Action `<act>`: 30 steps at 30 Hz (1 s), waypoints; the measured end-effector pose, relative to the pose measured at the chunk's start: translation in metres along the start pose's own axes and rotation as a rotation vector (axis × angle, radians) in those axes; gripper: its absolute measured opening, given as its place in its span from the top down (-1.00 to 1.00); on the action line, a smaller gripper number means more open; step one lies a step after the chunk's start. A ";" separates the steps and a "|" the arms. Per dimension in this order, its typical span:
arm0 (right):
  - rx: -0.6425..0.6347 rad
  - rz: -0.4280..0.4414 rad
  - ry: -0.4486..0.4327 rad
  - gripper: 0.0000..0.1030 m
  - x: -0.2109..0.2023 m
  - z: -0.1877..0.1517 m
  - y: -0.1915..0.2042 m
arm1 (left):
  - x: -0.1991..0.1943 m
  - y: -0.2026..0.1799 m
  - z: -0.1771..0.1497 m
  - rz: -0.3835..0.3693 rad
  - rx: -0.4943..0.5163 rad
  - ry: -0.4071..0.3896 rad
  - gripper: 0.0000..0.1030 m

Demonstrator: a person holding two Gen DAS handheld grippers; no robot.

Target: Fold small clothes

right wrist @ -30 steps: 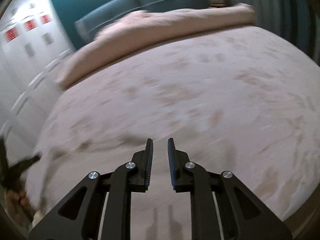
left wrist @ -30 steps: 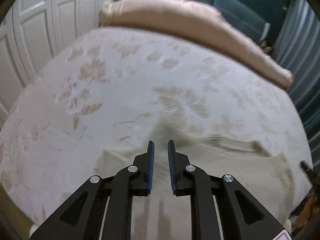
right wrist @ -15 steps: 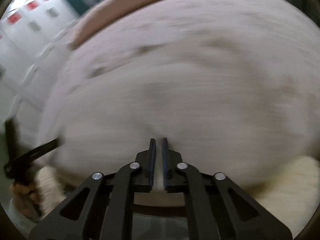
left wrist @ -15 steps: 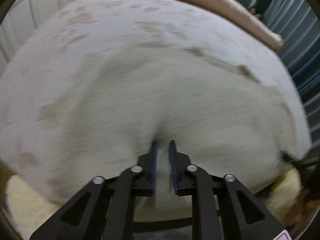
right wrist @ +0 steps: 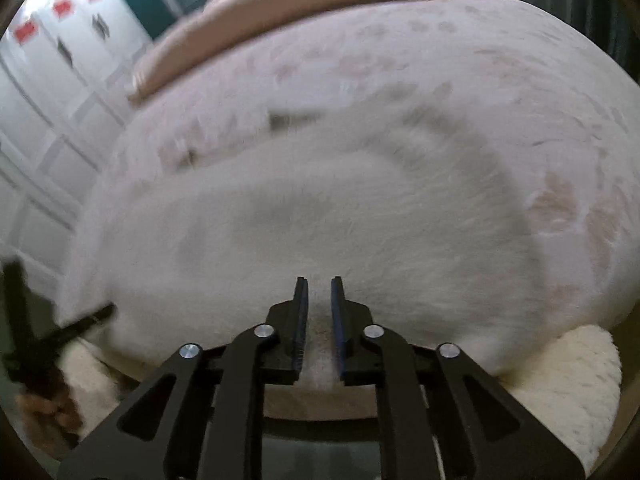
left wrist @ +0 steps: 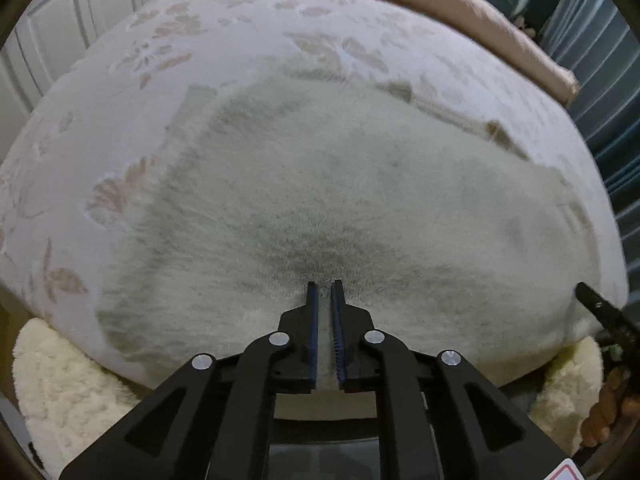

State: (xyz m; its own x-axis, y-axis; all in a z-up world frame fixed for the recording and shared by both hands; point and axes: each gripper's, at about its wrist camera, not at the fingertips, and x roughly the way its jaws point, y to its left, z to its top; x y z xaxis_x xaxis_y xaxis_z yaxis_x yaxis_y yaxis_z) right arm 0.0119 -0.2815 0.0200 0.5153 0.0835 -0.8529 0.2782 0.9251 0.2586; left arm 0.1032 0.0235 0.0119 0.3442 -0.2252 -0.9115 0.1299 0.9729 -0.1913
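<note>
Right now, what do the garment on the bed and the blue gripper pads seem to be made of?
The cream garment looks like a fuzzy knit or fleece, matte: its surface shows fine brushed fibres, though motion blur leaves the weave open. The blue pads on the left gripper look like ribbed rubber or soft plastic, judging by their toothed edges. The bedspread beneath seems a smooth leaf-printed woven fabric.

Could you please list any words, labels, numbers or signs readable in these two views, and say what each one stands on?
None can be read.
Red labels on the white cupboard doors: blurred, illegible.
Red-edged sticker on the left gripper body: cut off by the frame, no text visible.
</note>
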 end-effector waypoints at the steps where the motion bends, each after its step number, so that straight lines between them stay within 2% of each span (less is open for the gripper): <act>1: -0.008 -0.027 0.018 0.78 0.011 -0.004 0.005 | 0.002 0.002 -0.001 -0.005 -0.010 -0.005 0.81; 4: 0.013 -0.020 0.009 0.72 -0.006 -0.005 0.008 | -0.005 0.006 -0.002 -0.021 -0.031 -0.005 0.81; 7: 0.010 0.046 -0.001 0.63 -0.022 -0.009 0.018 | -0.008 0.006 -0.004 -0.034 -0.041 -0.004 0.78; 9: -0.033 0.075 0.037 0.58 -0.006 -0.012 0.032 | -0.005 0.002 -0.006 -0.021 -0.021 -0.012 0.72; 11: -0.088 0.014 0.096 0.56 0.024 -0.024 0.044 | -0.002 -0.001 -0.009 -0.001 -0.009 -0.025 0.72; 14: -0.093 -0.009 0.082 0.52 0.020 -0.026 0.050 | -0.002 -0.001 -0.008 -0.005 -0.011 -0.027 0.71; 17: -0.073 0.034 0.032 0.51 -0.005 -0.009 0.045 | -0.014 0.007 0.001 -0.058 -0.057 -0.051 0.71; 18: -0.070 0.038 0.005 0.47 -0.012 0.000 0.041 | -0.019 0.009 0.008 -0.066 -0.064 -0.073 0.71; 19: -0.067 0.025 -0.026 0.30 -0.021 0.009 0.036 | -0.023 0.011 0.015 -0.073 -0.066 -0.093 0.68; 20: -0.057 -0.001 -0.066 0.20 -0.027 0.023 0.026 | -0.025 0.013 0.027 -0.078 -0.070 -0.113 0.57; 24: 0.048 -0.079 -0.150 0.12 -0.023 0.082 -0.016 | -0.022 0.027 0.072 -0.064 -0.109 -0.172 0.18; 25: 0.073 -0.095 -0.155 0.00 -0.021 0.094 -0.029 | -0.018 0.030 0.082 -0.062 -0.115 -0.181 -0.04; 26: 0.097 -0.121 -0.157 -0.12 -0.013 0.107 -0.038 | -0.011 0.034 0.095 -0.062 -0.123 -0.182 -0.13; 30: 0.099 -0.150 -0.119 -0.18 0.014 0.135 -0.060 | 0.029 0.040 0.131 -0.022 -0.125 -0.103 -0.32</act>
State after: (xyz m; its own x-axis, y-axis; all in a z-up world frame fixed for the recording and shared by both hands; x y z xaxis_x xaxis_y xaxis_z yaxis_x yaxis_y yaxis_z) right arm 0.1116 -0.3860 0.0530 0.5525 -0.1017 -0.8273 0.4340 0.8825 0.1814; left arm 0.2398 0.0487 0.0254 0.4367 -0.2446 -0.8657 0.0242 0.9652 -0.2606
